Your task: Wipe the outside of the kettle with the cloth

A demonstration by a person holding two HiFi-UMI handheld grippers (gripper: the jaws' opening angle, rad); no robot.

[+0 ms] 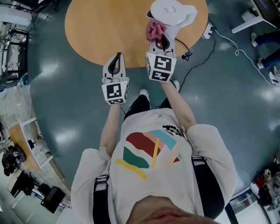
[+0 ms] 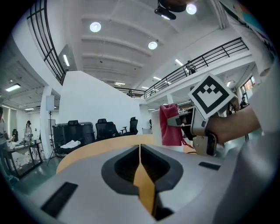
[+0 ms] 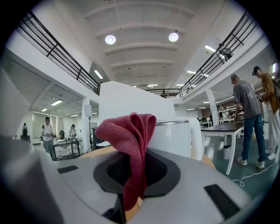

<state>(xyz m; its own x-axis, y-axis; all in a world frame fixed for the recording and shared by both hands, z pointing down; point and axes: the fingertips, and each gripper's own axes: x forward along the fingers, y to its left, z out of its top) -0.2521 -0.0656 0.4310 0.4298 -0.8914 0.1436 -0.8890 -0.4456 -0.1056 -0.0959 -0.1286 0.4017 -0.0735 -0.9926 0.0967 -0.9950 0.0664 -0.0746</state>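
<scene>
A white kettle stands near the edge of a round wooden table. My right gripper is shut on a pink-red cloth, which bunches up against the kettle's near side. In the right gripper view the cloth rises from between the jaws, with the kettle's white body and handle just behind it. My left gripper is shut with nothing in it, at the table's near edge, left of the kettle. The left gripper view shows its jaws pressed together, and the right gripper with the cloth off to the right.
A black cord runs from the kettle's base across the floor to a power strip. People stand at a table in the right background. Office chairs and desks line the far side beyond the table.
</scene>
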